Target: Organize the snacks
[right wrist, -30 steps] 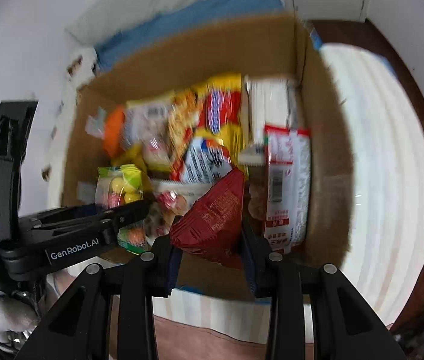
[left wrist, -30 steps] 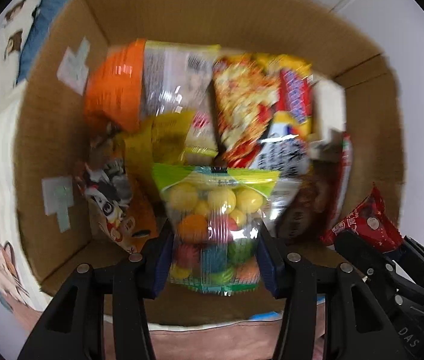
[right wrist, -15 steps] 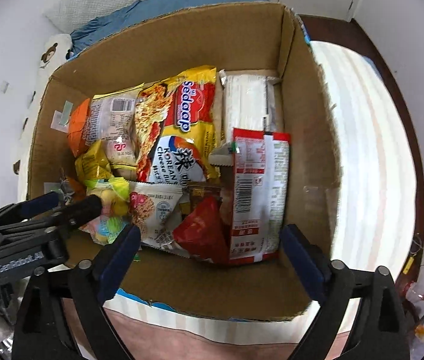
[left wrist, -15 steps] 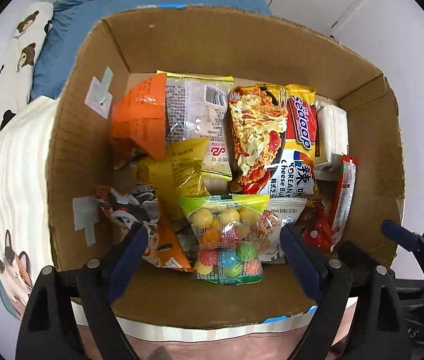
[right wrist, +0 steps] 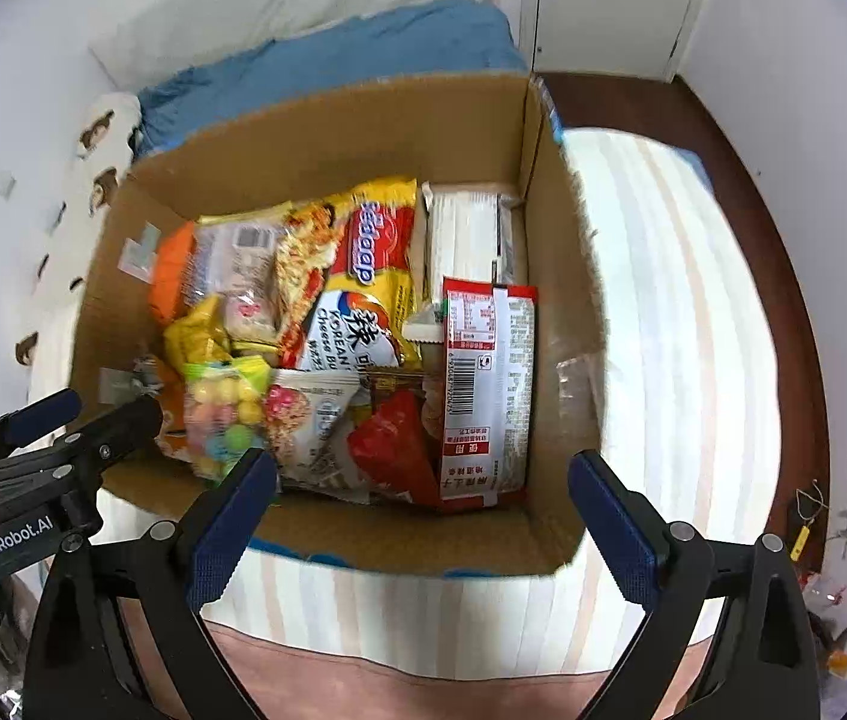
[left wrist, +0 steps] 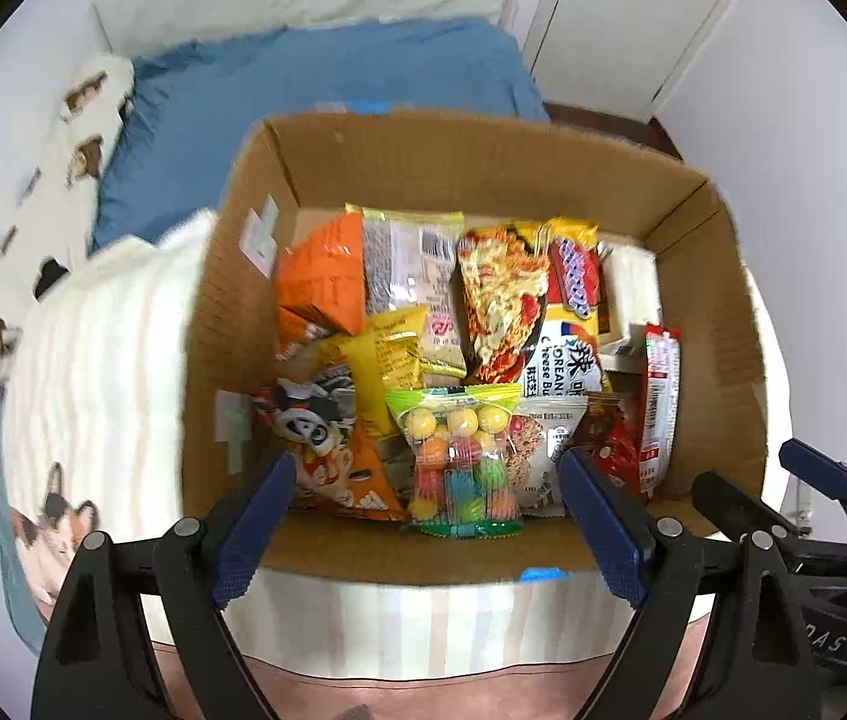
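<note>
Fingers of the left gripper [left wrist: 423,516] stand spread apart and empty above the near rim of the cardboard box [left wrist: 717,324]; the right gripper [right wrist: 420,516] is likewise spread and empty. From left to right, the candy bag [left wrist: 459,456] lies at 6 o'clock in the box and the red packet [right wrist: 393,450] beside it. Both appear light, soft and slippery; pinch the sealed top edge.

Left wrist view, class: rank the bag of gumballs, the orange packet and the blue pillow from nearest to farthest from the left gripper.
1. Bag of gumballs: box front, just ahead of the left gripper.
2. Orange packet: back left in the box.
3. Blue pillow: behind the box.
</note>
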Available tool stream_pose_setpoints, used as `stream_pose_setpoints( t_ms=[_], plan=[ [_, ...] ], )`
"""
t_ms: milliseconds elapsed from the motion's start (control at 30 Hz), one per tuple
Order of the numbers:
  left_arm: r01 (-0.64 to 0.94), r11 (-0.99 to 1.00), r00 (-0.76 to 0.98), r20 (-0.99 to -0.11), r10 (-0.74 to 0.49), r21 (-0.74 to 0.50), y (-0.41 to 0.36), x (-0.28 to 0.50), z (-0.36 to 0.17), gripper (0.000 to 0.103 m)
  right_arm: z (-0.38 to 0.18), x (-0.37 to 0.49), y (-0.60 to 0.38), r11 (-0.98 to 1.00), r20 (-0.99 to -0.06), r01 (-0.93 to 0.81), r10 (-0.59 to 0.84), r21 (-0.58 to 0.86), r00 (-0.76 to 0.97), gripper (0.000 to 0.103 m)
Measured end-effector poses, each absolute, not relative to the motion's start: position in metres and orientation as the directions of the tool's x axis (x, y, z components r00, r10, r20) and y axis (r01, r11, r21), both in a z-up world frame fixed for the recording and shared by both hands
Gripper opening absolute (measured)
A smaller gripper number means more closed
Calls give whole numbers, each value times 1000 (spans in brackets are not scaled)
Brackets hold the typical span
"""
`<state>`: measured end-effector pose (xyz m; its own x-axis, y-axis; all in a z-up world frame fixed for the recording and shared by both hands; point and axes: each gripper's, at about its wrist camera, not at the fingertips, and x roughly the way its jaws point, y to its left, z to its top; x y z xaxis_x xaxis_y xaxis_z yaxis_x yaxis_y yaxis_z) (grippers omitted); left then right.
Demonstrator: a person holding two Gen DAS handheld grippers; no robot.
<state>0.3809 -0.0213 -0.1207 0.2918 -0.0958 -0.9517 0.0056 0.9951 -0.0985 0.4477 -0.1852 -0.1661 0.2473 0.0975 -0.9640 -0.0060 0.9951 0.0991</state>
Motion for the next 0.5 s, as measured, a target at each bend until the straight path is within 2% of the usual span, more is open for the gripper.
stream_pose_setpoints(
  t_ms=[500],
  plan=[
    [17, 998, 540, -839, -63, -64, -20, 258, -39, 90, -71, 332, -192, 995, -866, -23, 92, 92, 492, 100]
  ],
)
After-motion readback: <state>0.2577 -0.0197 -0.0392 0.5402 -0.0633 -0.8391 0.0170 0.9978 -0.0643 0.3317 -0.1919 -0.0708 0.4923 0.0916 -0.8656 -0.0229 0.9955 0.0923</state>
